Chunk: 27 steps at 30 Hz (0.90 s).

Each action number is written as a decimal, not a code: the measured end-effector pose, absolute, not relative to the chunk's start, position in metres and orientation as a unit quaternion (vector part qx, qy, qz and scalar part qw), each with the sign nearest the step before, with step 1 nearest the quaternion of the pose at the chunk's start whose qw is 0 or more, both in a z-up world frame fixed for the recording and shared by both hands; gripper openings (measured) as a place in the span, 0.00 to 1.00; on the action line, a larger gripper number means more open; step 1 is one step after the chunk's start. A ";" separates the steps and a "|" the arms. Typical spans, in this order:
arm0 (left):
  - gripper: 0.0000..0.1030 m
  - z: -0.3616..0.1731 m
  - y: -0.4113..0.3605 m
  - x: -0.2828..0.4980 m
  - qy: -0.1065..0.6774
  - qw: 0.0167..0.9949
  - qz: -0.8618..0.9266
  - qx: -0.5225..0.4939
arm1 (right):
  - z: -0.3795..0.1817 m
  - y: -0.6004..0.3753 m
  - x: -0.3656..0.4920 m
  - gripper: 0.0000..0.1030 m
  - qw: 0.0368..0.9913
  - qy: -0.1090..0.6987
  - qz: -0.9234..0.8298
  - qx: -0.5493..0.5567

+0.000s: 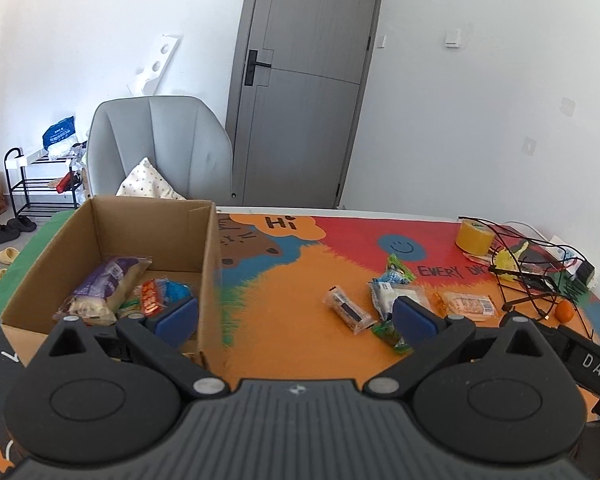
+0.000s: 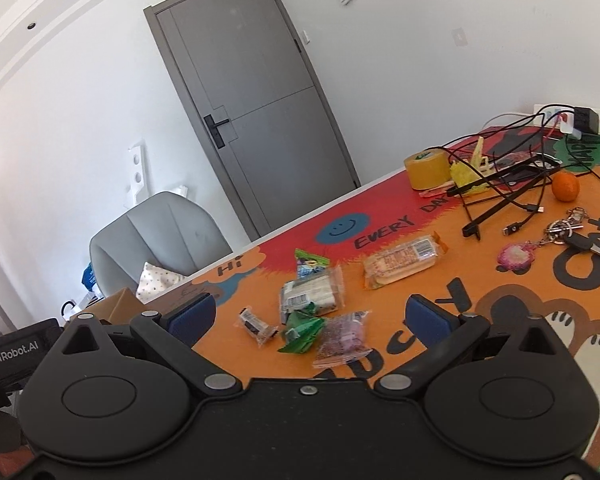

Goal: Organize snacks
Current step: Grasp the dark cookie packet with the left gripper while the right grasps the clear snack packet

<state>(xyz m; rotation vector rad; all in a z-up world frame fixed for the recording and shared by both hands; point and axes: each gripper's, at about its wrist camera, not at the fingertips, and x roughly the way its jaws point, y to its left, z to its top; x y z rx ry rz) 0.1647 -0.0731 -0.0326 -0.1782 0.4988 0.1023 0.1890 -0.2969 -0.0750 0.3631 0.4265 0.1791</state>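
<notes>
A cardboard box stands at the left of the colourful table mat and holds a purple-and-white bag and a red-and-blue packet. Several loose snacks lie on the orange mat: a clear dark bar, a white packet, a green wrapper and an orange-edged biscuit pack. My left gripper hovers open over the box's right wall, empty. My right gripper hangs open above the snack pile: a purple speckled packet, green wrapper, biscuit pack.
A yellow tape roll, tangled black cables, a tangerine, keys with a pink charm and a power strip crowd the table's far right. A grey chair and door stand behind the table.
</notes>
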 end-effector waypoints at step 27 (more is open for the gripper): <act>0.80 -0.075 -0.108 0.256 0.308 0.943 0.073 -0.107 | -0.132 -0.304 0.271 0.60 0.924 0.315 0.098 0.193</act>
